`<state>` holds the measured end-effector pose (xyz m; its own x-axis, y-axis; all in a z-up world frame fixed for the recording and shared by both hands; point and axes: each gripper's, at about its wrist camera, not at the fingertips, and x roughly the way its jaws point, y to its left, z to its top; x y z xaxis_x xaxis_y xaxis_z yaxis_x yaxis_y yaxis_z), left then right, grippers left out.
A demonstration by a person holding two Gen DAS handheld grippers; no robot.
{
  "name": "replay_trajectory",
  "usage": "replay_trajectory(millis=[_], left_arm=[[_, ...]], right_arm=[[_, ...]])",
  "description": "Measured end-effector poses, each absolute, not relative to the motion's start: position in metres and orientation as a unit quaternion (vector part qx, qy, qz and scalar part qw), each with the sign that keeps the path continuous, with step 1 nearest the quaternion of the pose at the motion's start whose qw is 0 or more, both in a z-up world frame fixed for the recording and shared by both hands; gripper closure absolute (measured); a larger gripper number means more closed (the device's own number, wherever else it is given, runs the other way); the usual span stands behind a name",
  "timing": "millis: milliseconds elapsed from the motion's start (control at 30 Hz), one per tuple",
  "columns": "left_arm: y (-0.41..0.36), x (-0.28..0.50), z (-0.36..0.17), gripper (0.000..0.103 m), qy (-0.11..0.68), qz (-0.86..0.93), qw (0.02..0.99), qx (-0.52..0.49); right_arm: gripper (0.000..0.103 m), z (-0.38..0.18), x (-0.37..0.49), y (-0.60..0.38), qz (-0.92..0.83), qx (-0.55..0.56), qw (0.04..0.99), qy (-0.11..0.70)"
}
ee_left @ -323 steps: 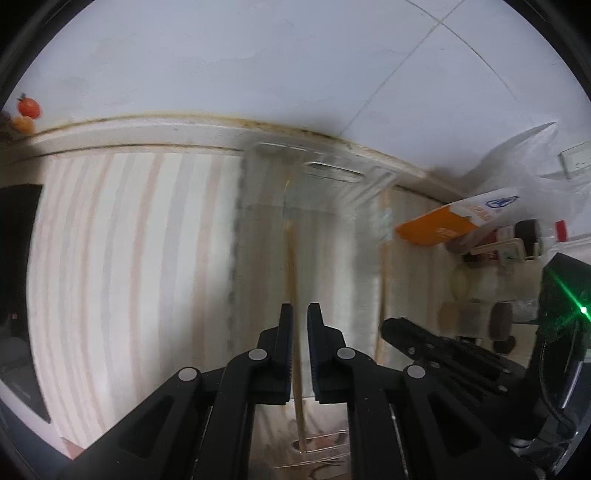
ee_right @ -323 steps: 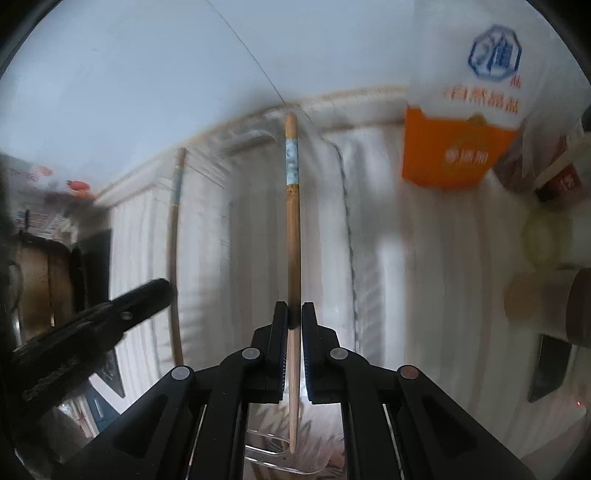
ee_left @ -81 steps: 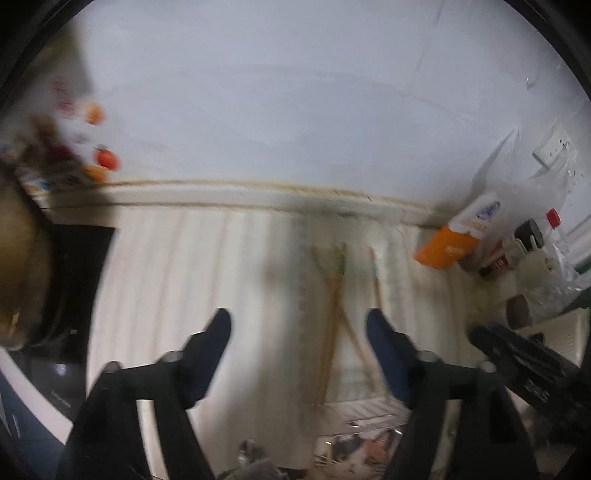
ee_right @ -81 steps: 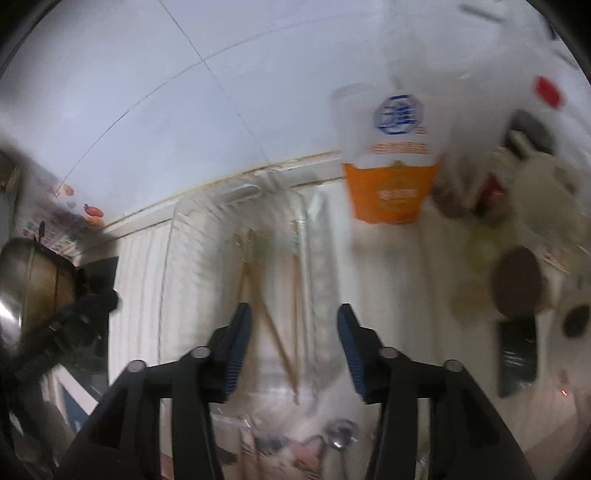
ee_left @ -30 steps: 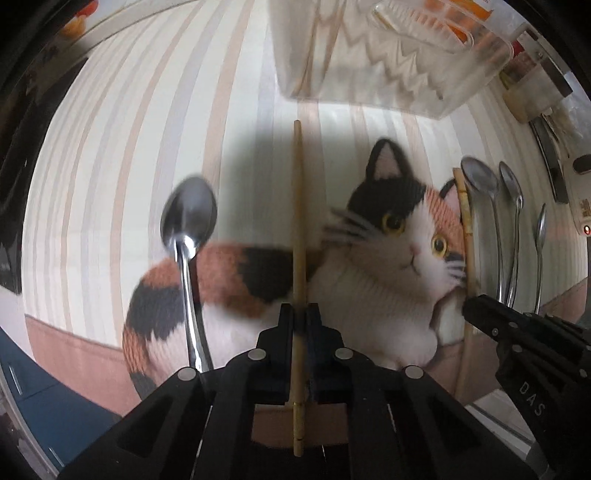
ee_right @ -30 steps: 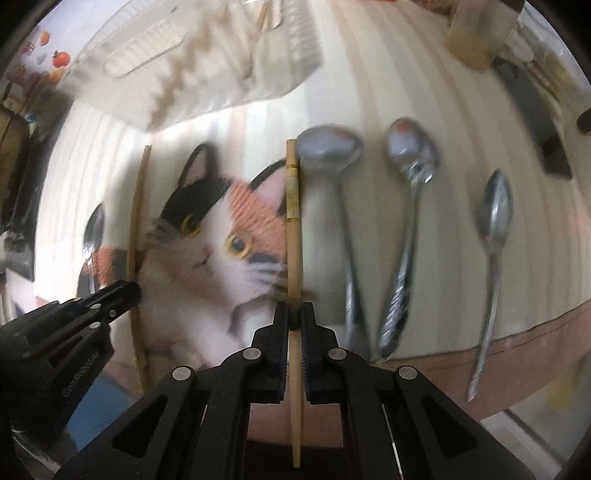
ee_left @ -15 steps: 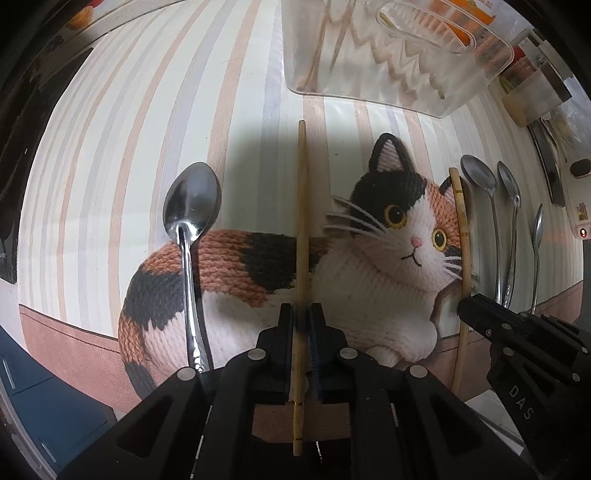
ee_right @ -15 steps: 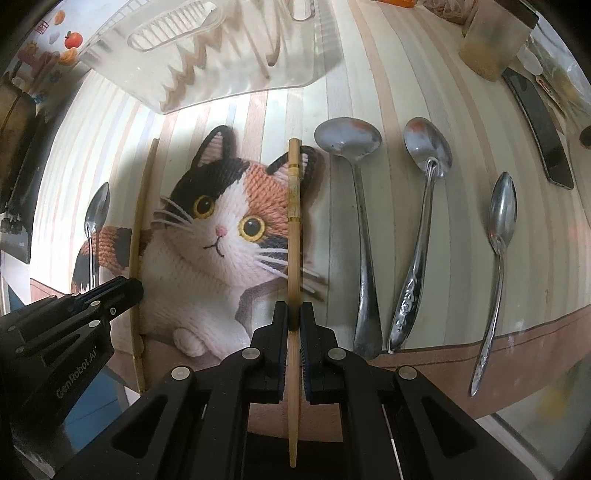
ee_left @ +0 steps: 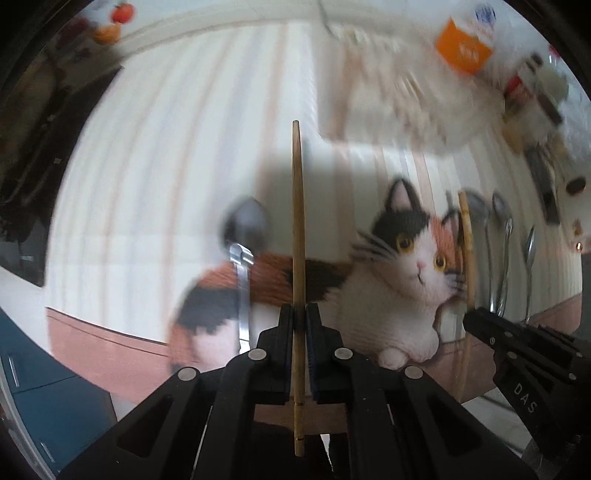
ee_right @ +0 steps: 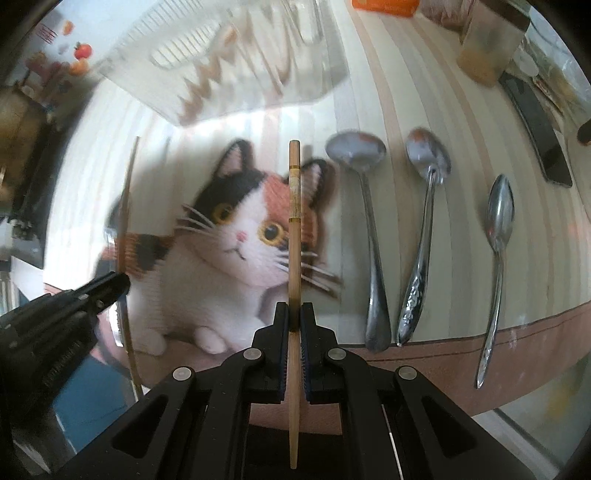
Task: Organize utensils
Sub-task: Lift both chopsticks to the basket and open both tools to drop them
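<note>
This is a home kitchen counter. A striped mat printed with a calico cat (ee_right: 236,236) covers the worktop, with metal spoons (ee_right: 373,240) laid on it at the right. Behind, a clear plastic utensil tray (ee_right: 229,66) stands at the top, an orange-and-white packet (ee_left: 463,46) and condiment bottles (ee_left: 532,92) at upper right, white wall tiles (ee_left: 221,14) above.

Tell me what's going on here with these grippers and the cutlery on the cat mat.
A person is sorting utensils with two handheld grippers. The left gripper is shut on one wooden chopstick, and the right gripper is shut on another wooden chopstick. Three metal spoons lie on the striped cat-print mat, below the clear plastic organizer tray.
</note>
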<state>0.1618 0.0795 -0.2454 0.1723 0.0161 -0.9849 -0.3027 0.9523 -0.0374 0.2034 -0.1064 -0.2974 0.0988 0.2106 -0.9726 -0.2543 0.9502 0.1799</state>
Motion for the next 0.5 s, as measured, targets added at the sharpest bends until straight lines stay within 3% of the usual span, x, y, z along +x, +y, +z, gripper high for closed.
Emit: replay_trajectory(millis=[333,500], left_arm=[[0.118,0.164,-0.154,0.099,0.557,0.126,0.811,-0.130],[0.120,0.202,-0.108,0.099,0.522,0.081,0.833,-0.161]], right_arm=[[0.097,-0.209,0.204,-0.098,0.224,0.011,0.774,0.592],[0.097,-0.151,0.243,-0.103,0.245,0.059,0.793,0.554]])
